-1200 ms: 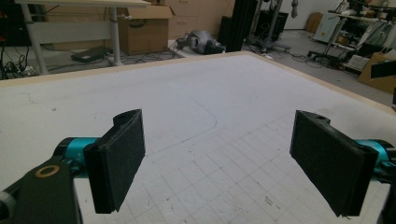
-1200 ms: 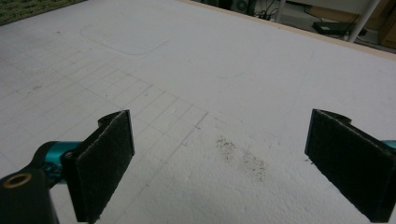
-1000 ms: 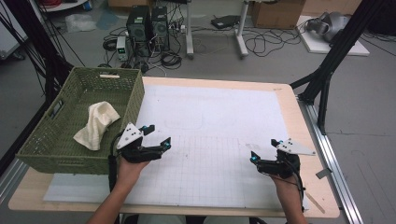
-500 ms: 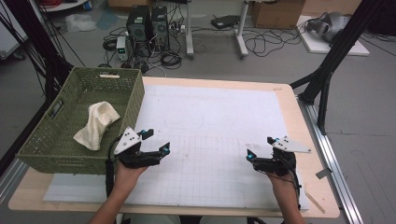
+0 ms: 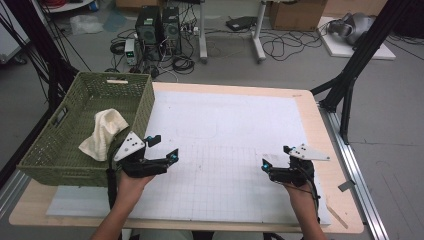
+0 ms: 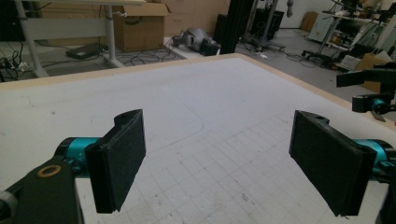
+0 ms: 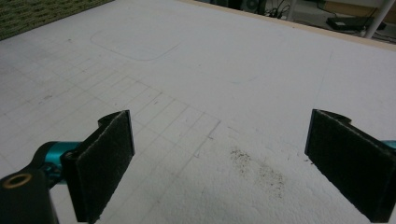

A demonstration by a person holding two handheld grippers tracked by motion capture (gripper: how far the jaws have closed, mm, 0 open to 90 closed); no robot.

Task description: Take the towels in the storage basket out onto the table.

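Cabled lab floor behind bench (image 5: 320, 112) | cloth (image 5: 102, 134) lies in green basket (image 5: 145, 107) at 9 o'clock | left gripper (image 5: 161, 148) jaws wide, empty, beside basket | right gripper (image 5: 276, 156) jaws wide, empty, at 4 | risk: reaching jaw snags basket wall, tips it.

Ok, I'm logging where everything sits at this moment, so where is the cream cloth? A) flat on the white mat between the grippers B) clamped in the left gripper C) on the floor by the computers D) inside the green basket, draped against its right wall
D: in the high view the cream cloth lies inside the green basket, leaning on its right wall, while the left gripper and the right gripper stand open over the mat.
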